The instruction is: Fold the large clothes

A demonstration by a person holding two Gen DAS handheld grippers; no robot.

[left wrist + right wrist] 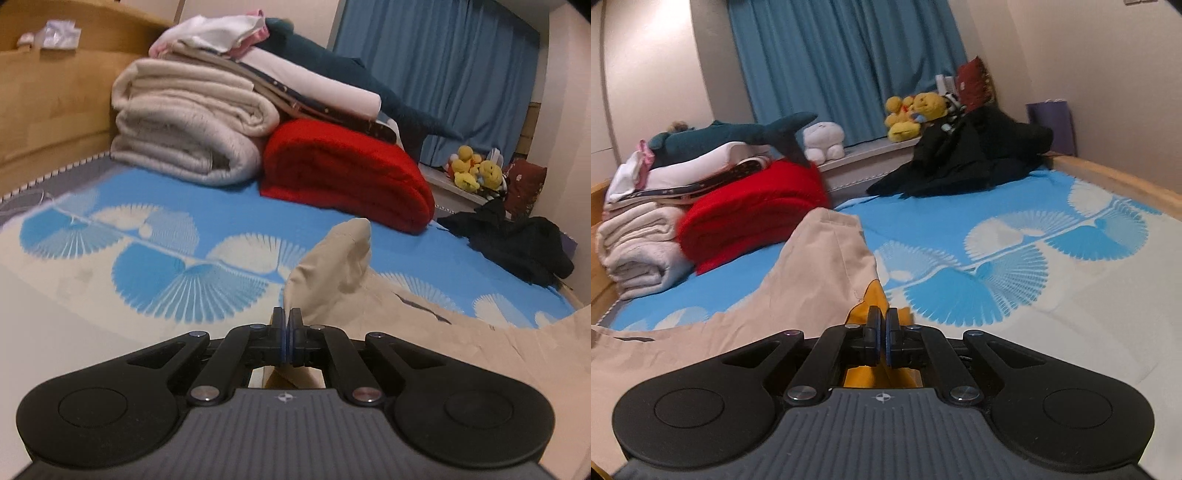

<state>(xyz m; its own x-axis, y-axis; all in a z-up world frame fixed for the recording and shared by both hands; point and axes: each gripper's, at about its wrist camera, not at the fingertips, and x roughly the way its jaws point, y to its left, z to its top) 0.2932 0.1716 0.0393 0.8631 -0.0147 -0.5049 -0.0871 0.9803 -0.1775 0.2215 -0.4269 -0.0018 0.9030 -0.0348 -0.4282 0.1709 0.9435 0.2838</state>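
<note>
A beige garment [334, 258] with a yellow lining [873, 299] lies across the blue patterned bed sheet [229, 218]. My left gripper [287, 314] is shut on a raised edge of the beige garment, which stands up ahead of the jaws. My right gripper [882, 317] is shut on another part of the same garment [820, 258], where the yellow lining shows between and under the fingers. The cloth spreads between both grippers.
Folded beige blankets [184, 125] and a red blanket [343, 173] are stacked at the wooden headboard [48, 92]. A dark garment pile [964, 155] lies at the far side. Plush toys [916, 110] sit by the blue curtain [842, 62]. A wooden bed rail [1115, 177] borders the right.
</note>
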